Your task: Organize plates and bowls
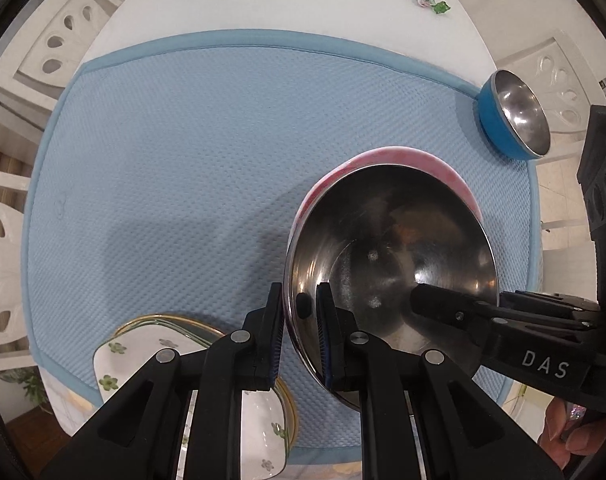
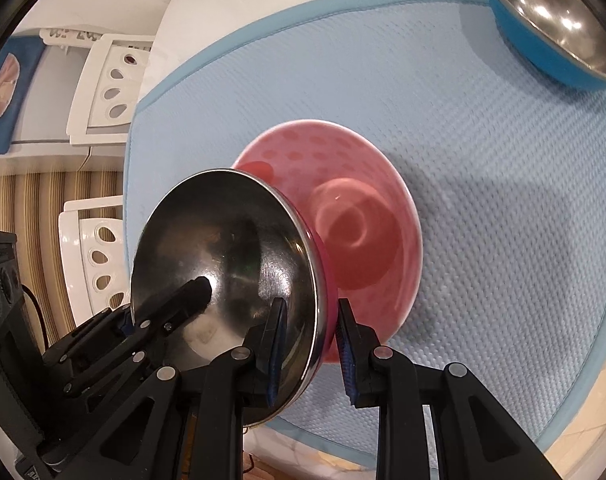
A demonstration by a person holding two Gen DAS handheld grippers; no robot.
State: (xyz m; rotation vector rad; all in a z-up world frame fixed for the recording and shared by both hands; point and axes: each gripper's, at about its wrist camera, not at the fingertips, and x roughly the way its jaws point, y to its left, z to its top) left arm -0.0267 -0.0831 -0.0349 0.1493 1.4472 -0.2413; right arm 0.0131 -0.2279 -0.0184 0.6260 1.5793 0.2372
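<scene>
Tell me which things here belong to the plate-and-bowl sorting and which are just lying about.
Part of the job:
- pink bowl, gripped at the rim by both grippers
- blue bowl
- flowered plates

Just lying about:
- blue mat
- small green trinket
- white chairs

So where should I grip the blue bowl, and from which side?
Grip the blue bowl by its thin steel rim, one finger inside and one outside, coming from above on the side facing the middle of the mat. It stands upright and open, and its round wall looks too wide to span.
</scene>
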